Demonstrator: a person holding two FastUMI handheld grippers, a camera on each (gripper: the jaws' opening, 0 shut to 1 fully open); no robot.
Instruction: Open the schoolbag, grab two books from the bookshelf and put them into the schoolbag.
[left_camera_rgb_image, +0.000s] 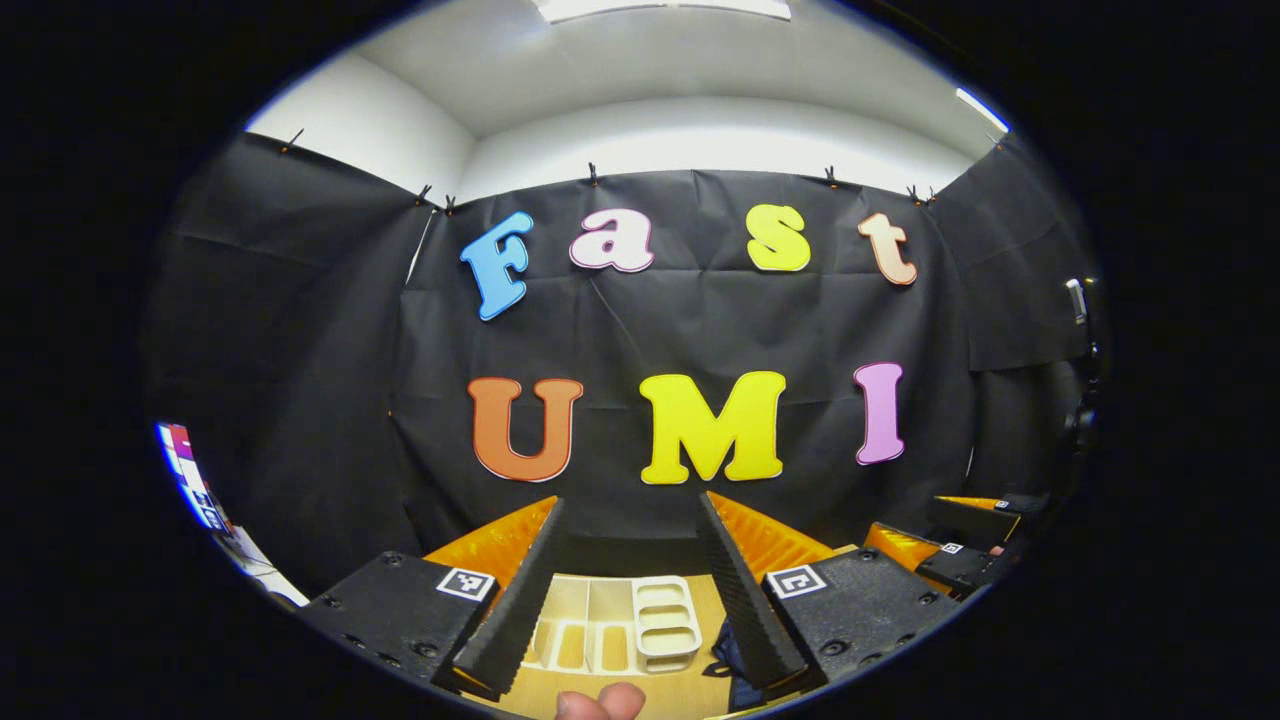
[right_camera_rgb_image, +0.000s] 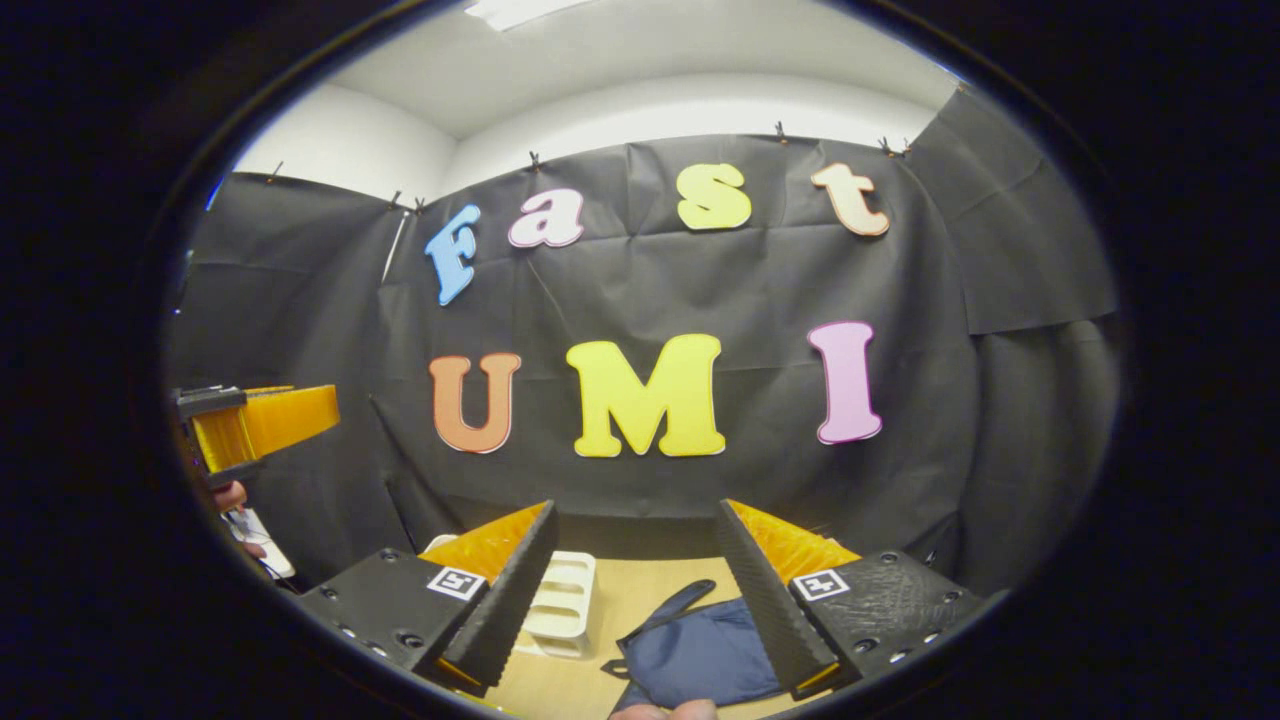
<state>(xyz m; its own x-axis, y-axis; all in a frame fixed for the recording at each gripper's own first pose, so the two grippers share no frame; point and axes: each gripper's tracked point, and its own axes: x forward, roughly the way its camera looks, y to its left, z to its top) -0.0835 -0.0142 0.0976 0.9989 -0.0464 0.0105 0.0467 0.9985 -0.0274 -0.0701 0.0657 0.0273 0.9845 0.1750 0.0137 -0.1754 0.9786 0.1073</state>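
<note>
Navy fabric — the schoolbag (right_camera_rgb_image: 700, 650) is seen lying flat on the pale wooden desk (right_camera_rgb_image: 640, 600), low between the fingers of the right tongs (right_camera_rgb_image: 640, 620) and just below them, its dark strap (right_camera_rgb_image: 670, 605) looped up toward the wall. Both the right tongs and the left tongs (left_camera_rgb_image: 625, 590) are held spread wide, nothing pinched, raised above the desk. A white slotted bookshelf (left_camera_rgb_image: 625, 625) is noted between the left tongs' fingers; in the right gripper view it sits beside the left finger, near the bag.

The bag is judged soft, limp and light; it is likely to slump and slide when tugged, so one side would best be pinned while the zipper pull or a fold of cloth is taken. Its zipper is not made out — the bag's lower part is cut off. Books in the bookshelf cannot be confirmed; the slots look pale and are too small to read.
</note>
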